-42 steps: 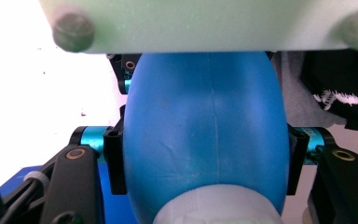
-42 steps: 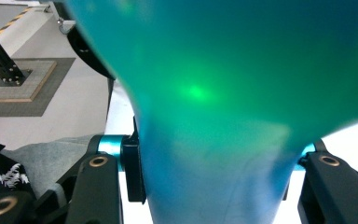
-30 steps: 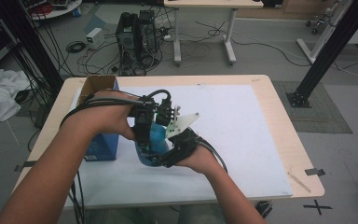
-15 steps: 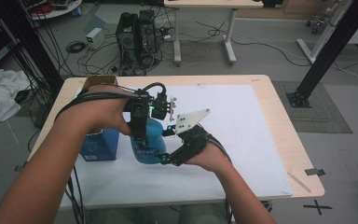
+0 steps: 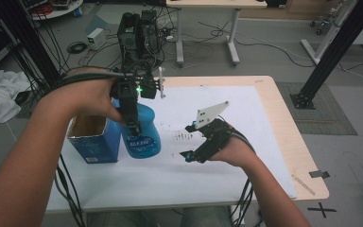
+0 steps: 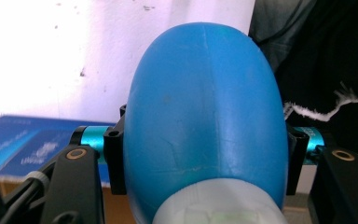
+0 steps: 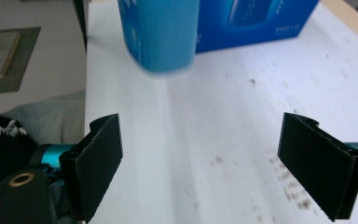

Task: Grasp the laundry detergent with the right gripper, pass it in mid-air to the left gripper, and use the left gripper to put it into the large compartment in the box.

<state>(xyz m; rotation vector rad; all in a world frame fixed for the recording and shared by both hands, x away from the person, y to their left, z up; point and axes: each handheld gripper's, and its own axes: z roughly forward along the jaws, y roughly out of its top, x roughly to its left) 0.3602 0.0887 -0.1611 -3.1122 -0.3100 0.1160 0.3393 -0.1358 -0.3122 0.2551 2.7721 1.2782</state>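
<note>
the rounded blue plastic bottle point(image 5: 141, 132) hangs just above the white sheet-covered table point(image 5: 246, 118), right beside an open blue cardboard box point(image 5: 90, 139) — the left gripper point(image 5: 133, 124) clamps it from above, pads pressed on both its flanks near the pale neck. the right gripper point(image 5: 191, 155) sits apart to its right, low over the table — its jaws have just been opening, now wide with nothing between them.
</note>
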